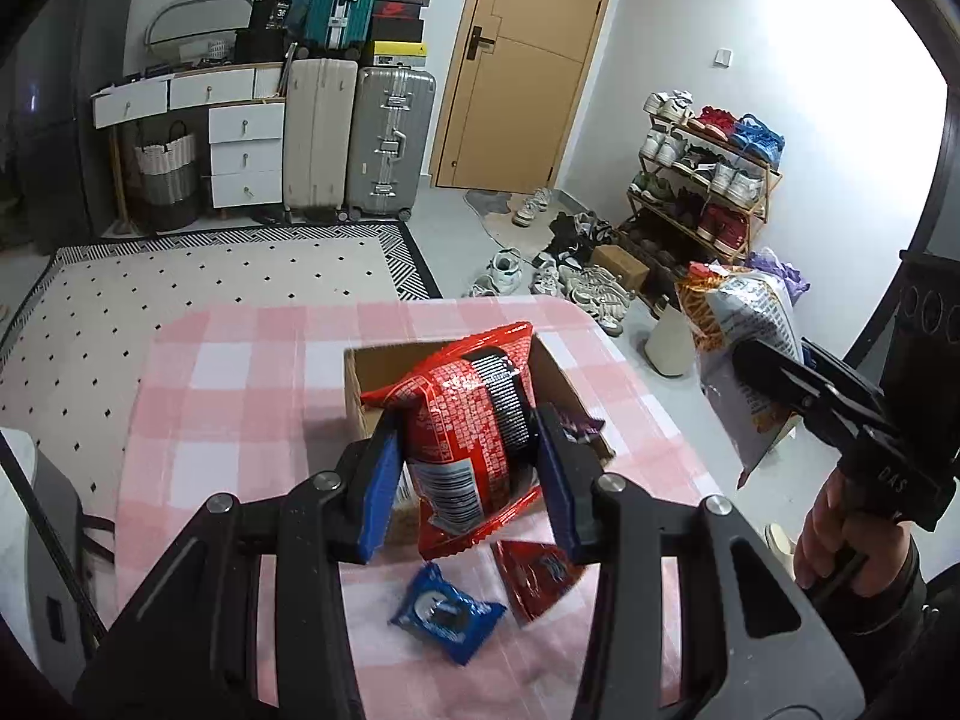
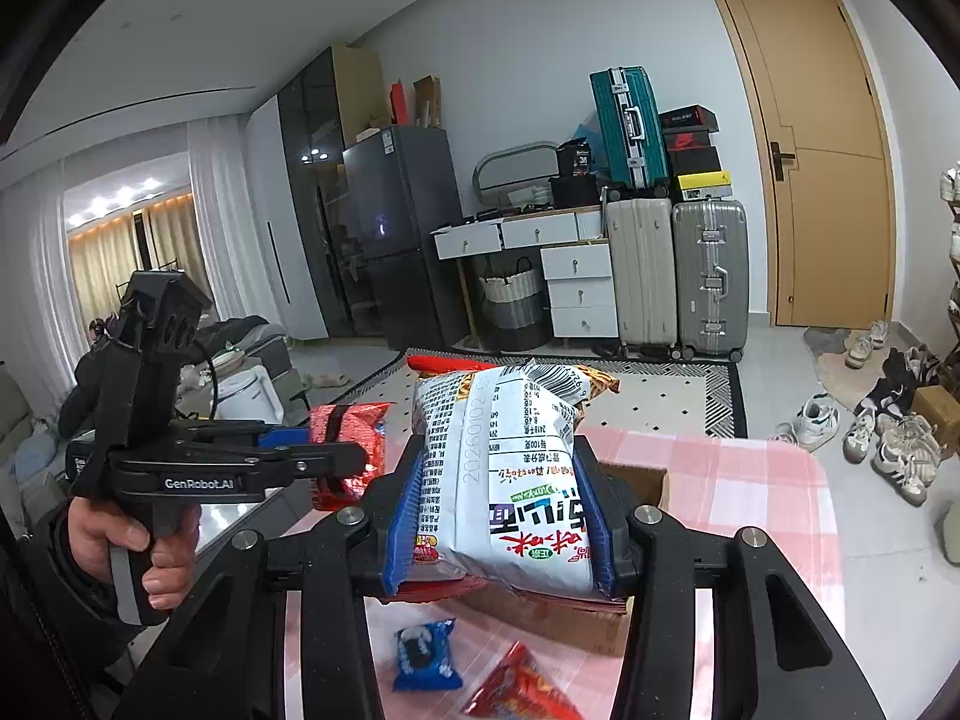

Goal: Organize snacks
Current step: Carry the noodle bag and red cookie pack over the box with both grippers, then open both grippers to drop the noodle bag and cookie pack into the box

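- The left tool (image 1: 468, 462) is clamped on a red snack bag (image 1: 465, 420); its blue pads press the bag's two sides, and the bag stands up between the fingers with its top edge above them.
- That red bag hangs over the open cardboard box (image 1: 360, 384), which sits on the worktop (image 1: 228, 396) with a pink checked cloth.
- The right tool (image 2: 501, 510) is clamped on a white and orange snack bag (image 2: 510, 450), printed side towards the camera; the bag fills the gap between the pads and rises well above them.
- In the left wrist view the white bag (image 1: 750, 324) is held off to the right of the box, past the worktop's edge, over the floor.
- In the right wrist view the left tool with the red bag (image 2: 348, 438) is to the left of the white one.
- On the cloth below the tools lie a blue cookie pack (image 1: 447, 612) and, just beside it, a red packet (image 1: 537, 576), both on the near side of the box.
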The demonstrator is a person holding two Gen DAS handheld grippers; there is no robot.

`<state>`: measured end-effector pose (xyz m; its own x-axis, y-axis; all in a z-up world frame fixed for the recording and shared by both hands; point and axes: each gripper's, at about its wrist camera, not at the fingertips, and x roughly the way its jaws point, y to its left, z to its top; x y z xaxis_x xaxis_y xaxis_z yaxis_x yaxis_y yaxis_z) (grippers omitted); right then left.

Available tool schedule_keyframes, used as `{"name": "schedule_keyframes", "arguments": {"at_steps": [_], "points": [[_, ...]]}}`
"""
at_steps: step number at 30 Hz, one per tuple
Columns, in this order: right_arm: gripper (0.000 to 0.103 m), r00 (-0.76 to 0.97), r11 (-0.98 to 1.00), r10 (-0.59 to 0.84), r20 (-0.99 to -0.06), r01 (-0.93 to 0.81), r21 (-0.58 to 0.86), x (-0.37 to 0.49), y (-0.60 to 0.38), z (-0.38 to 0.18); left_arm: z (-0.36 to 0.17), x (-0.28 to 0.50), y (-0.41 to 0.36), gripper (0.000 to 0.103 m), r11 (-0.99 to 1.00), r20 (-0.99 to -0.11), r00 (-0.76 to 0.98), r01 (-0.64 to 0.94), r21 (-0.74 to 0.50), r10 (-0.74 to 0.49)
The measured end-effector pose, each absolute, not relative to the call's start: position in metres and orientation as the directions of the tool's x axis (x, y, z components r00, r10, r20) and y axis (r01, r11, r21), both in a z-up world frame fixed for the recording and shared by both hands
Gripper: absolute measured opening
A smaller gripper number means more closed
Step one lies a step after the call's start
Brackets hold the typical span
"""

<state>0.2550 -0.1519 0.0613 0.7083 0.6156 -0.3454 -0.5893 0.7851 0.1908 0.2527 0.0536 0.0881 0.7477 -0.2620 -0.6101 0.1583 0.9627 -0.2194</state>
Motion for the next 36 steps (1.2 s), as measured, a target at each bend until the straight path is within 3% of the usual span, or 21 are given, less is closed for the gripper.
{"name": "schedule_keyframes", "arguments": {"at_steps": [11, 35, 36], "points": [[0.046, 0.706, 0.791, 0.609, -0.362, -0.577, 0.205, 0.309, -0.140, 0.069, 0.090, 0.316, 0.054, 0.039, 0.954, -0.636, 0.717, 0.153, -0.257, -0.286], [0.046, 0.627, 0.818, 0.564, -0.537, -0.512, 0.261, 0.405, -0.110, -0.032, -0.033, 0.418, 0.046, 0.039, 0.939, -0.743, 0.583, 0.122, -0.321, -0.330], [0.050, 0.626, 0.819, 0.563, -0.541, -0.512, 0.260, 0.408, -0.108, -0.035, -0.036, 0.421, 0.046, 0.039, 0.935, -0.741, 0.579, 0.127, -0.330, -0.340]]}}
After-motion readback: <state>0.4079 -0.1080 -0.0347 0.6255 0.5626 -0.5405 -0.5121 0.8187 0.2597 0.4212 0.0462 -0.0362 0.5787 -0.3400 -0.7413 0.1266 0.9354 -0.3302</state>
